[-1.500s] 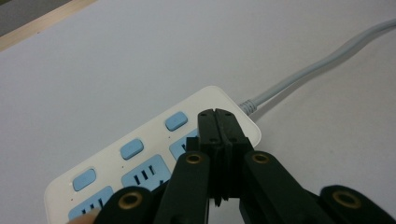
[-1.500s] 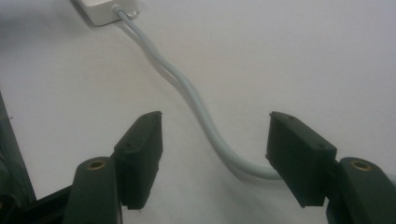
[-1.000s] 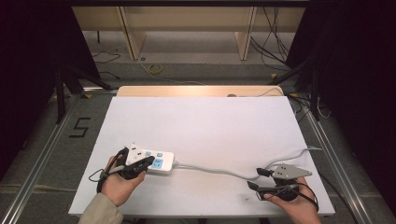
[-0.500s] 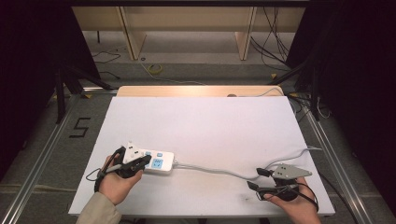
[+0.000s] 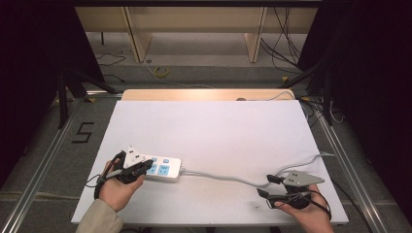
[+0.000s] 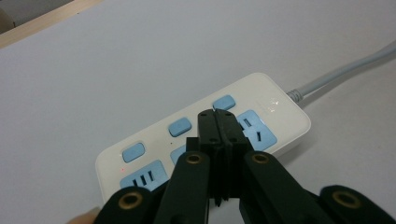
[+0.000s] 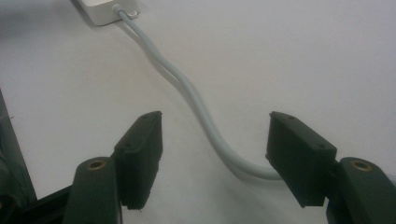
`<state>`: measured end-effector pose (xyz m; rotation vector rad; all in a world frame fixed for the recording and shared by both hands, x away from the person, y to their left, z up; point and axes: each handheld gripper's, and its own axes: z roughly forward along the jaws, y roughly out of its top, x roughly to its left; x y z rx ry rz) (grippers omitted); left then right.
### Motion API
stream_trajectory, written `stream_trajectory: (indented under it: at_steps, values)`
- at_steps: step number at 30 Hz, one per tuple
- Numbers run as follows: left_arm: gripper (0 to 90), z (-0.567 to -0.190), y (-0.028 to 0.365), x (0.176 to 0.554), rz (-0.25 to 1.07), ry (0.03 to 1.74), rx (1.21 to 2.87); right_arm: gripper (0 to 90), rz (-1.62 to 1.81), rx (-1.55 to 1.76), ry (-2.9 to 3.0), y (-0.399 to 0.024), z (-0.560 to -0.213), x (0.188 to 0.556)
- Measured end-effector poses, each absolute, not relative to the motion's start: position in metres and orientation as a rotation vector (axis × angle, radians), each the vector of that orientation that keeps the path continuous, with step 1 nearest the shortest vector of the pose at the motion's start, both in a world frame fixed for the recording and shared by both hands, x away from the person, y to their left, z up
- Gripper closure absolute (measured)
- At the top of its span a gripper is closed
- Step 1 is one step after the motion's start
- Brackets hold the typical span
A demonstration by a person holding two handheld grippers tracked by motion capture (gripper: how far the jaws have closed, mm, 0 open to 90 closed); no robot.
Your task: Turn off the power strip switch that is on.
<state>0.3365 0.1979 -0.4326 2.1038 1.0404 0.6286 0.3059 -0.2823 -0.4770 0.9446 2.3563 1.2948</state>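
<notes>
1. A white power strip point(image 5: 155, 167) is seen lying flat on the white table point(image 5: 209, 131), near the front left part of the sheet. Blue sockets and blue switch buttons face upward.
2. The left gripper point(image 5: 141, 168) is held over the near end of the strip. In the left gripper view its jaws are seen pressed together, with nothing between them, and their tips point(image 6: 221, 122) lie over the strip's top face point(image 6: 261, 100), between a blue button and a blue socket. Whether the tips actually touch the plastic cannot be told.
3. A small red light is noted on the strip beside the leftmost button in the left gripper view.
4. A grey cable point(image 5: 223, 177) is seen leaving the strip's right end and running across the table towards the right edge.
5. The right gripper point(image 5: 266, 186) is held at the front right of the table, well apart from the strip. Its jaws are spread wide.
6. In the right gripper view the cable point(image 7: 201, 109) is seen curving across the table in the gap between the spread jaws and passing under the right-hand one; it is not gripped.
</notes>
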Motion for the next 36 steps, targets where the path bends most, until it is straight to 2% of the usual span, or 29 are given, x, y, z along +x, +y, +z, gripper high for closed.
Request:
stream_trajectory:
  at_steps: [36]
  values:
    - [89.9,-0.436,0.228,0.345,0.667,1.156,2.070,36.9,1.295,0.947,2.359,-0.282,-0.477,0.306]
